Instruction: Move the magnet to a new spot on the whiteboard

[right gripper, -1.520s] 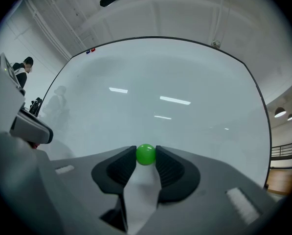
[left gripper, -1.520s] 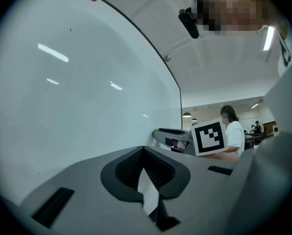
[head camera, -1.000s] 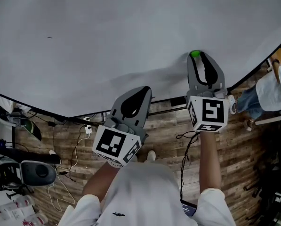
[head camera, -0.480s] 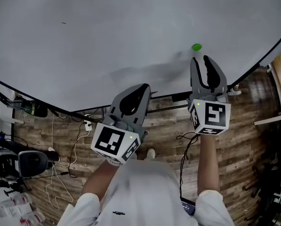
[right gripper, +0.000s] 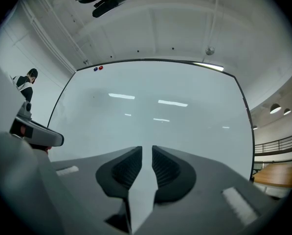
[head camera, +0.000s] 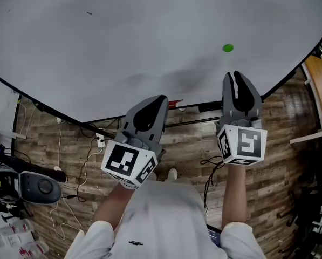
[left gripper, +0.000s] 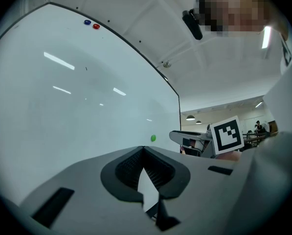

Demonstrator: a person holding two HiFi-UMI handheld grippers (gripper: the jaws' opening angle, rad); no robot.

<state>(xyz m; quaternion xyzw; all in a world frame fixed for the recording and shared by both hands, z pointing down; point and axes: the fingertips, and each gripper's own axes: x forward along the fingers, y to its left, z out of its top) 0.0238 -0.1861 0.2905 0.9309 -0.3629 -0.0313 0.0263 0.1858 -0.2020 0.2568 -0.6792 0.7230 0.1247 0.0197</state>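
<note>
A small green magnet [head camera: 227, 48] sticks to the whiteboard [head camera: 123, 36], a short way beyond my right gripper [head camera: 237, 74] and apart from it. That gripper's jaws have just been closing; a narrow gap stays between them with nothing in it, so it is open. My left gripper [head camera: 157, 99] hangs lower and to the left, off the board, with its tips together and empty. In the left gripper view the magnet [left gripper: 152, 138] shows as a green dot on the board, left of the right gripper [left gripper: 185, 137]. The right gripper view does not show the magnet.
A red magnet [left gripper: 96, 26] and a blue magnet [left gripper: 87, 22] sit near the board's top corner. Below the board's dark lower edge [head camera: 182, 111] are wooden floor, cables [head camera: 61, 144] and a dark device [head camera: 39, 186]. A wooden desk [head camera: 318, 96] stands at the right.
The magnet was between the right gripper's fingertips and now stays alone on the board. Both grippers have drawn back from the board, and the right jaws have narrowed.
</note>
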